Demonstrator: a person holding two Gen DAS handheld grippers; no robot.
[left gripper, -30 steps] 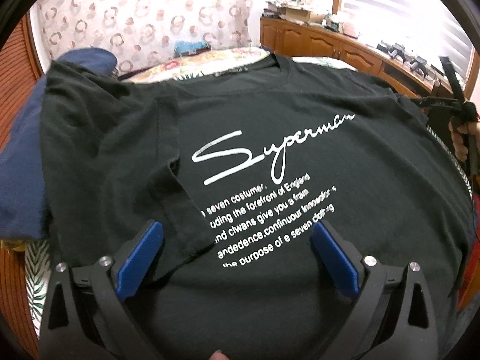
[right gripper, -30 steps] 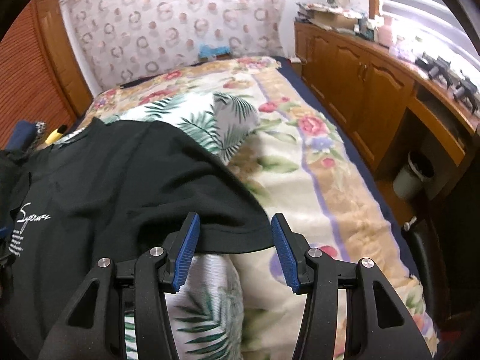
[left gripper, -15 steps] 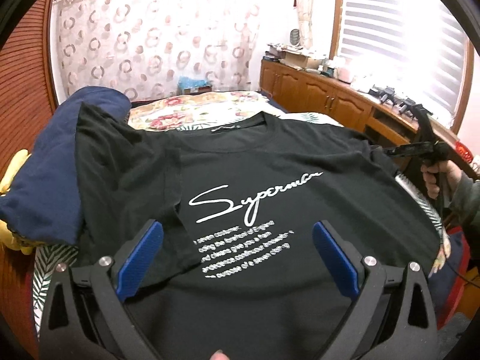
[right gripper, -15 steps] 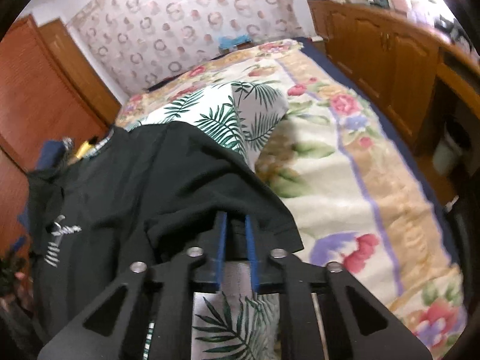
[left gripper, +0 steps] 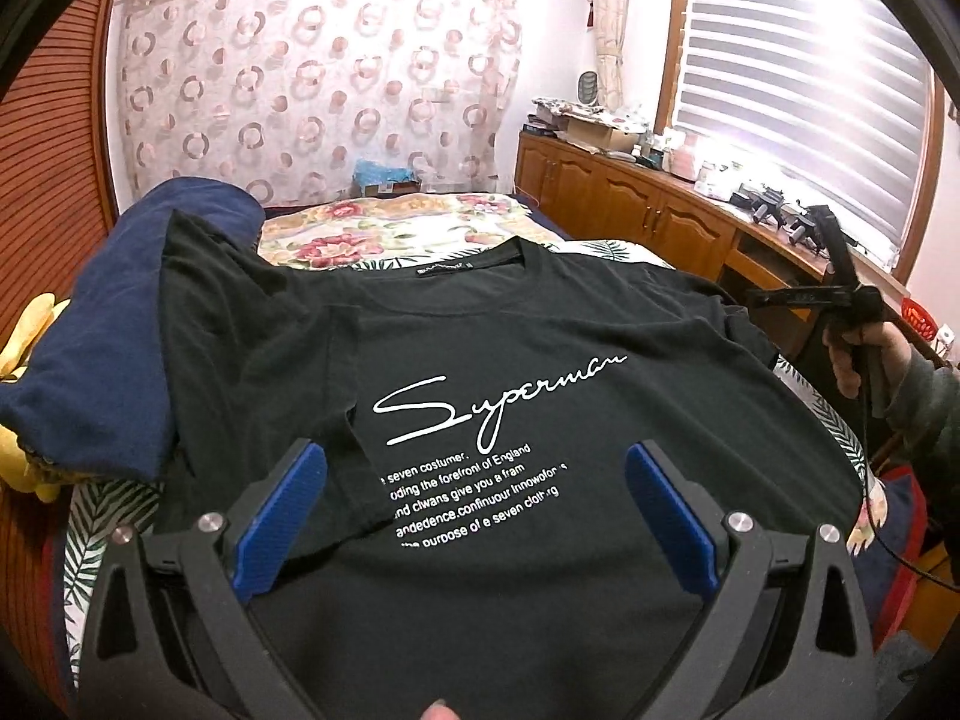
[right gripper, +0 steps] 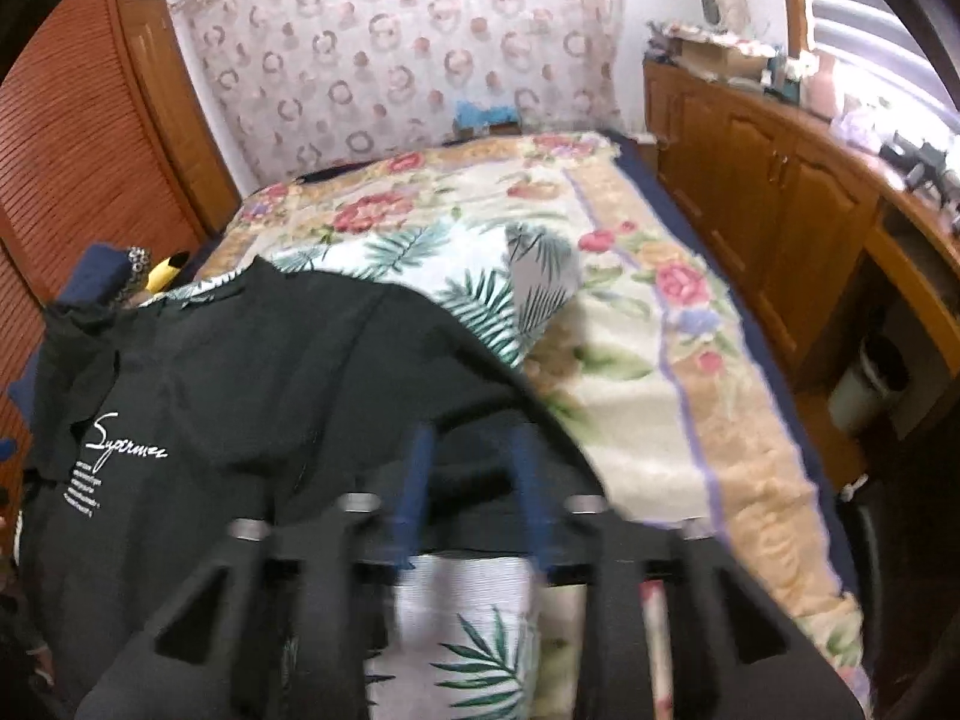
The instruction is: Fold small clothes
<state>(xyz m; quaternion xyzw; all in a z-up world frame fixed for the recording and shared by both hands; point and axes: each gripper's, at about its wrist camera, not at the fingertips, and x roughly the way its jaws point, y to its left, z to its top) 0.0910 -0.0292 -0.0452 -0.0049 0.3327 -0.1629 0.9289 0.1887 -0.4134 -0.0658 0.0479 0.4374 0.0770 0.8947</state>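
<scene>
A black T-shirt (left gripper: 510,330) with white "Superman" lettering lies face up on the bed, its left sleeve (left gripper: 270,372) folded in over the front. My left gripper (left gripper: 474,456) hovers above the shirt's lower front, open wide, with nothing between its blue pads. In the right wrist view, which is blurred, my right gripper (right gripper: 473,432) is at the right sleeve of the T-shirt (right gripper: 240,372). Its jaws are opening, and the black sleeve edge lies between the fingers. A hand (left gripper: 858,354) holds that gripper's handle at the shirt's right side.
A navy cloth (left gripper: 102,312) and a yellow soft toy (left gripper: 24,330) lie left of the shirt. The floral bed cover (right gripper: 630,330) stretches beyond and to the right. Wooden cabinets (right gripper: 780,210) line the right wall, with a white bin (right gripper: 864,384) below.
The left gripper rose and tilted up, so more of the room shows. The right jaws closed on the sleeve hem half a second ago and now stand apart again.
</scene>
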